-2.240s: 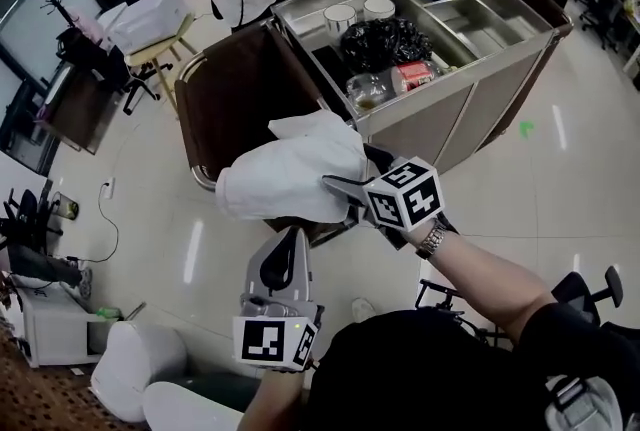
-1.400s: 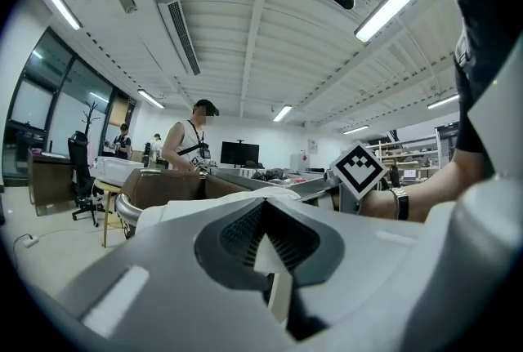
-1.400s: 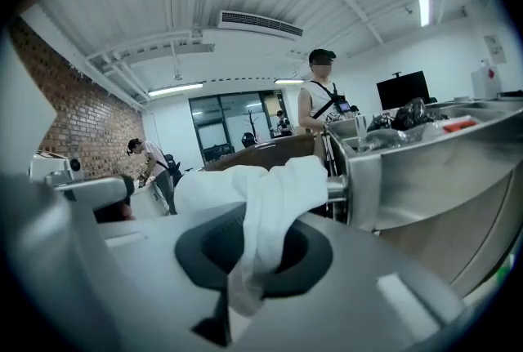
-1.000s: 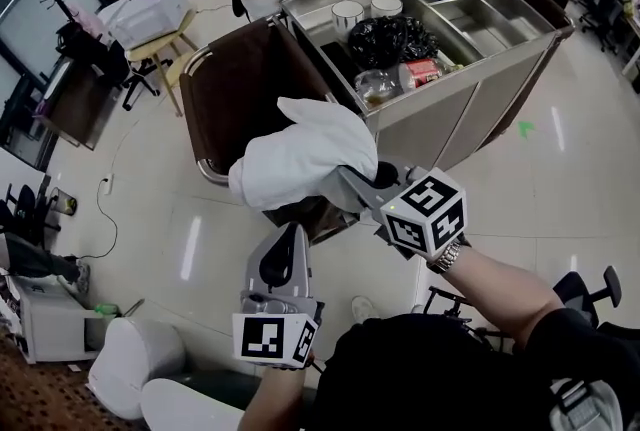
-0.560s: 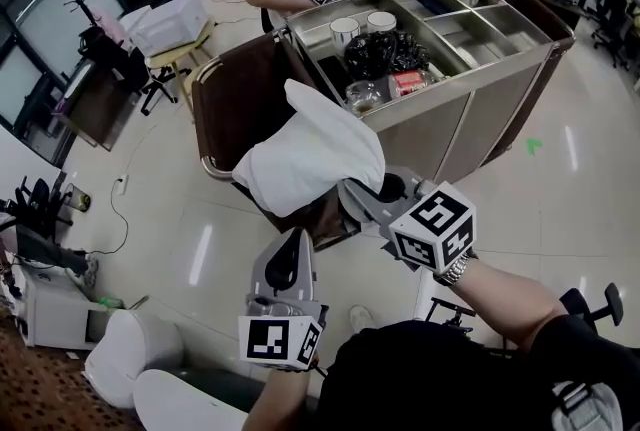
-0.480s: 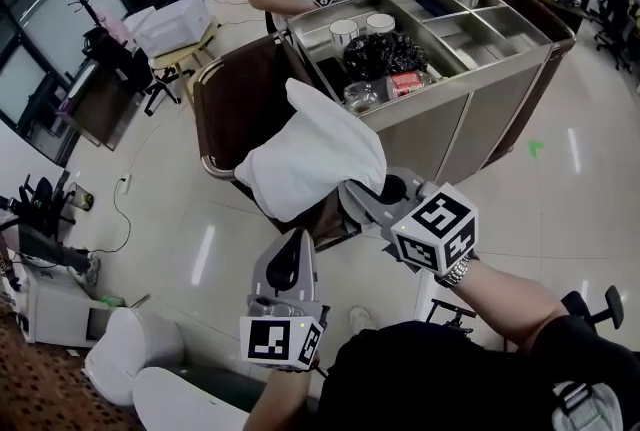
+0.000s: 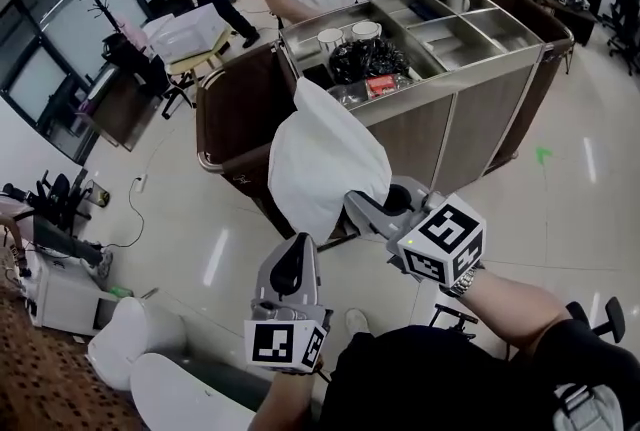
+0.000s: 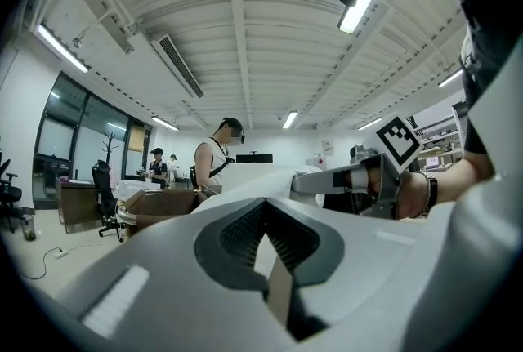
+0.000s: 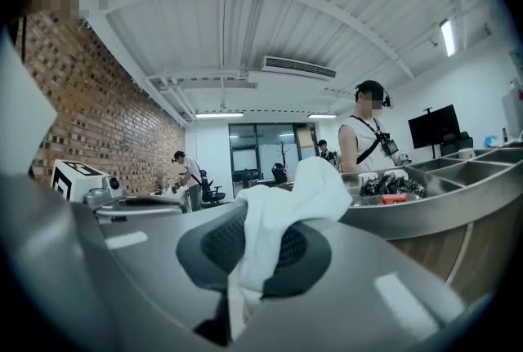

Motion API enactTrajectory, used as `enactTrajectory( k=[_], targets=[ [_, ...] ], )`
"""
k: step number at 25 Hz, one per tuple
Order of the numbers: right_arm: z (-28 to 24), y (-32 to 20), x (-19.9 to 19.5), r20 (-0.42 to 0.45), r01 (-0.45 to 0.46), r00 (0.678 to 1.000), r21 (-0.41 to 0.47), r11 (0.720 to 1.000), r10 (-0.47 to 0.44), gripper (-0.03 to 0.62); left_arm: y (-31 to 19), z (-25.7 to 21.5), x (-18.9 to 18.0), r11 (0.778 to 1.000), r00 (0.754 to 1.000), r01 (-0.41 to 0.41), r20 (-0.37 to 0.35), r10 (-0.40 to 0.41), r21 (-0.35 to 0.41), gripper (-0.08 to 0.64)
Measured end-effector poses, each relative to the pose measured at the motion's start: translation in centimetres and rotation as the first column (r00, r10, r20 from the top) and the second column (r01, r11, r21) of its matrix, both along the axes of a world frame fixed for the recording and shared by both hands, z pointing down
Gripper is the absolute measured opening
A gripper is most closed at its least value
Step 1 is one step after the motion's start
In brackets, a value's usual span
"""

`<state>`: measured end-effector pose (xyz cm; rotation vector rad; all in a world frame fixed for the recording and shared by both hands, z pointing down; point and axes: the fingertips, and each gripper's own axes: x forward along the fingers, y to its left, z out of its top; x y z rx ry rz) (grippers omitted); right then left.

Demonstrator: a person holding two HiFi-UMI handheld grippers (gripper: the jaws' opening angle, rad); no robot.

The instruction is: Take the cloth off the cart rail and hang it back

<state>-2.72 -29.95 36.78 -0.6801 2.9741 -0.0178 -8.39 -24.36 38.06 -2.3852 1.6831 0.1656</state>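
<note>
The right tool (image 7: 362, 207) is closed on a bunched edge of the white cloth (image 7: 325, 159), which is held up in the air in front of the cart (image 7: 480, 109), off the cart rail (image 7: 203, 134) that runs round the brown bag (image 7: 240, 104). The left tool (image 7: 296, 249) is held lower and nearer the body, its jaws shut together with nothing gripped between them.

We wear a black top (image 7: 420, 369) and a metal wristwatch (image 7: 462, 285); our left hand-held gripper (image 7: 297, 242) and right hand-held gripper (image 7: 352, 206) are grey, each bearing a black-and-white marker cube.
</note>
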Motion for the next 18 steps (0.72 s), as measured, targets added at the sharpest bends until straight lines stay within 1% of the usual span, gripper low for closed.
enactTrajectory(
  k=[4,8,13,18],
  targets=[
    [-0.1,1.4,3.3,0.017,0.025,1.0,0.026,0.999,-0.026,0.021,1.1,0.6,3.4,1.0,1.0,0.018,0.018,-0.018,0.006,0.003],
    [0.1,2.6,5.3,0.015,0.055,0.998,0.026,0.998,-0.056,0.021,2.2,0.8,5.6,0.999,0.999,0.038,0.028,-0.038,0.011,0.003],
    [1.7,3.6,6.8,0.006,0.086,0.996,0.002,0.996,-0.086,0.021,3.4,1.1,7.1,0.998,0.997,0.067,0.039,-0.068,0.019,0.005],
    [2.9,4.8,7.7,0.008,0.096,0.995,-0.017,0.995,-0.095,0.021,4.3,1.6,7.2,0.996,0.995,0.091,0.046,-0.092,0.021,0.006]
  ],
)
